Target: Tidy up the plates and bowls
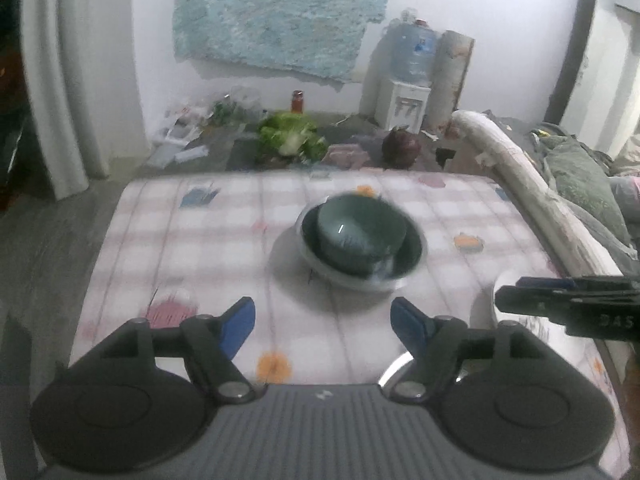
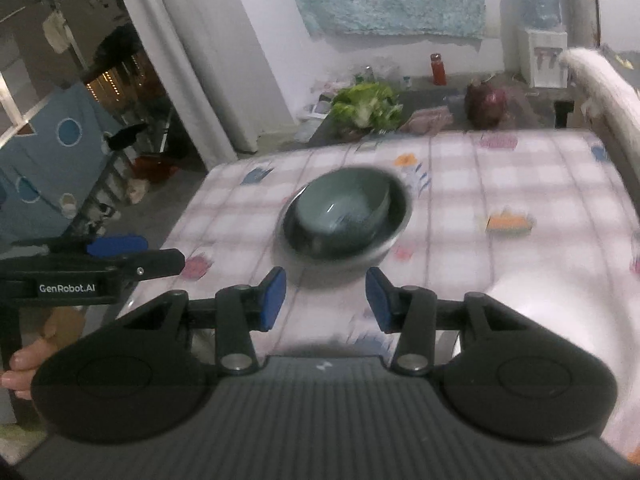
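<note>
Both wrist views sit just behind their own fingers, tilted down and looking across the checked tablecloth point(image 1: 192, 240) toward the far wall. Left view sits left, catching the right gripper point(image 1: 520, 292) at its right edge; right view catches the left gripper point(image 2: 132, 254) at its left edge. Both share the stacked bowls point(image 1: 360, 240), mid-distance, blurred.

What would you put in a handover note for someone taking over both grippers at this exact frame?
Left gripper: open, nothing between its fingers.
Right gripper: open, also empty.
Both sit back from the stack, pointing at it.
Small green bowl is nested inside the larger dark bowl, mid-table on the checked cloth.
Done: those two bowls are stacked.
Left: a white dish near the table's right edge and a shiny metal rim under the left gripper look unsorted; both are only partly visible.
</note>
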The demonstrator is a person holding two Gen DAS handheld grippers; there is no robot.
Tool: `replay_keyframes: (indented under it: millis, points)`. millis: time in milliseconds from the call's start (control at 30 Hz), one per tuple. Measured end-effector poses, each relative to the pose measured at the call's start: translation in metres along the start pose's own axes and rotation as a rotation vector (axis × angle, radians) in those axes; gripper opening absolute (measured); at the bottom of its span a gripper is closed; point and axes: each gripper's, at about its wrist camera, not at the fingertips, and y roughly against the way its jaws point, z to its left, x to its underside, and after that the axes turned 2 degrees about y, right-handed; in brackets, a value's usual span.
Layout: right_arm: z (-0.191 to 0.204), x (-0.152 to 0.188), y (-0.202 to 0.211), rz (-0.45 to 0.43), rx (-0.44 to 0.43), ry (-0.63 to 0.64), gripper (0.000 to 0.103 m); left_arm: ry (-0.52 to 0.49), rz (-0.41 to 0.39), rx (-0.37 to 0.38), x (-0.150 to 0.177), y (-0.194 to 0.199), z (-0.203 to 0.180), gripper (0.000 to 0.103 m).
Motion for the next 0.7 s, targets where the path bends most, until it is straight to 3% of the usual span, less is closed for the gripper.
replay_keyframes:
  millis: [233, 500, 600, 700]
  points:
    - [0.049, 0.065, 0.022, 0.031, -0.1, -0.022, 0.043, 0.021, -0.028, -0.106, 0.072, 0.047, 0.027, 0.076]
    - [0.103, 0.135, 0.02, 0.119, -0.215, -0.046, 0.042, 0.122, -0.03, -0.19, 0.129, 0.065, 0.063, 0.075]
    - [0.114, 0.168, 0.016, 0.176, -0.222, -0.056, 0.038, 0.112, -0.009, -0.223, 0.142, 0.062, 0.068, 0.072]
    - [0.111, 0.19, 0.007, 0.218, -0.163, -0.07, 0.037, 0.097, -0.01, -0.281, 0.149, 0.058, 0.071, 0.068]
